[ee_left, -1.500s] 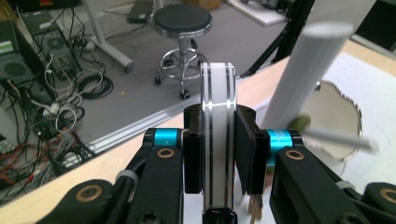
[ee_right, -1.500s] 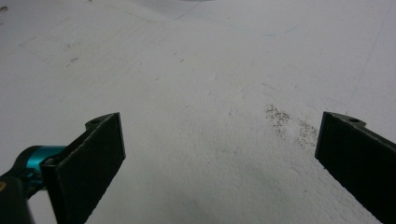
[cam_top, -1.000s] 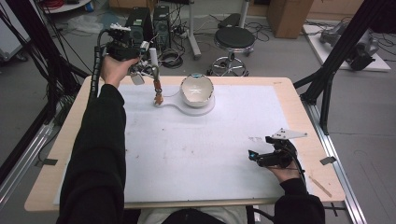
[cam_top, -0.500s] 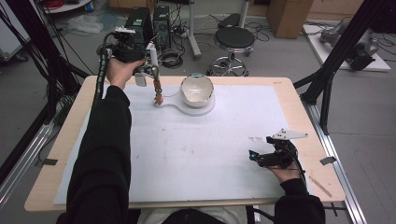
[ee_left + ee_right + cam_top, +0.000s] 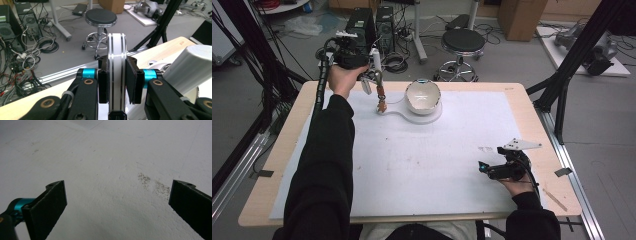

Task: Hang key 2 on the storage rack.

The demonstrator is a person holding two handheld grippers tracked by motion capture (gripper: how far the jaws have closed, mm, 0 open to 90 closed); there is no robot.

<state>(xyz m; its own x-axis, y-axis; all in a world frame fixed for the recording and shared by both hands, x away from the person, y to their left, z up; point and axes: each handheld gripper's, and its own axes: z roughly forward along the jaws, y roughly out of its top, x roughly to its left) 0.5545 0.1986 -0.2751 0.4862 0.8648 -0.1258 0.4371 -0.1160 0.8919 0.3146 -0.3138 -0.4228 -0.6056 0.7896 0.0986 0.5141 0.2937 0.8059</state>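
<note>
- My left tool [image 5: 373,70], upper left of the high view, is clamped on a white, black-striped handle [image 5: 116,75], pads pressing both sides.
- The handle's brown lower end [image 5: 382,101] hangs over the far edge of the white mat [image 5: 412,165], just left of the bowl [image 5: 422,96].
- The bowl sits on a white base [image 5: 432,116], top centre.
- My right tool [image 5: 484,169], lower right, rests low over the worktop [image 5: 287,145], jaws wide apart, holding nothing.
</note>
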